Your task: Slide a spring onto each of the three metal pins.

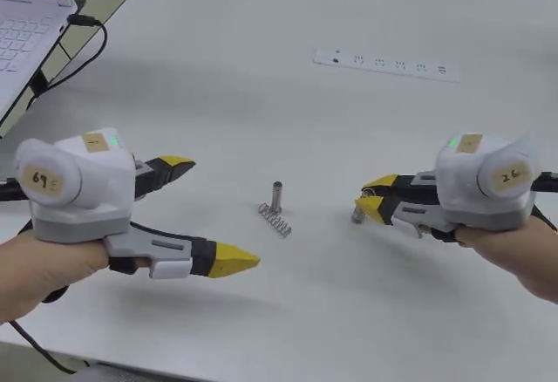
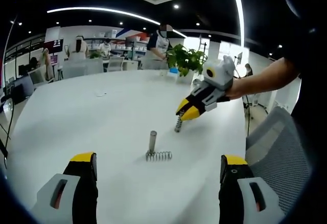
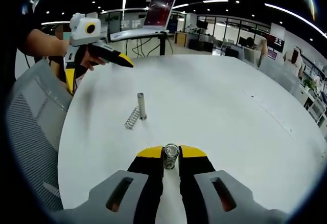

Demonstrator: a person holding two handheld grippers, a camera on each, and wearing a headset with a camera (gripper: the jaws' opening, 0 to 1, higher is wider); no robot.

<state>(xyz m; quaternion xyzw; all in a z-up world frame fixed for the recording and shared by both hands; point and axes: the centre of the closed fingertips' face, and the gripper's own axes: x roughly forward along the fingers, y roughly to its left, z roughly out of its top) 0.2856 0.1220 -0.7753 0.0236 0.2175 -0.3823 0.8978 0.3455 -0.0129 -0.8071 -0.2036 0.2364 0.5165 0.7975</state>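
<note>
One metal pin (image 1: 277, 195) stands upright on the white table (image 1: 261, 94), and a loose spring (image 1: 275, 220) lies against its base. They also appear in the left gripper view as pin (image 2: 152, 142) and spring (image 2: 159, 155), and in the right gripper view as pin (image 3: 141, 105) and spring (image 3: 132, 117). My left gripper (image 1: 209, 214) is open wide, left of the pin and apart from it. To the pin's right, my right gripper (image 1: 370, 201) is shut on a second spring (image 3: 171, 155), held upright with its lower end near the table (image 2: 178, 125).
A laptop (image 1: 26, 7) with a black cable (image 1: 87, 37) sits at the far left corner. A white power strip (image 1: 384, 64) lies further back on the table. A grey mesh chair (image 2: 278, 142) stands at the table's edge. Several people are in the background.
</note>
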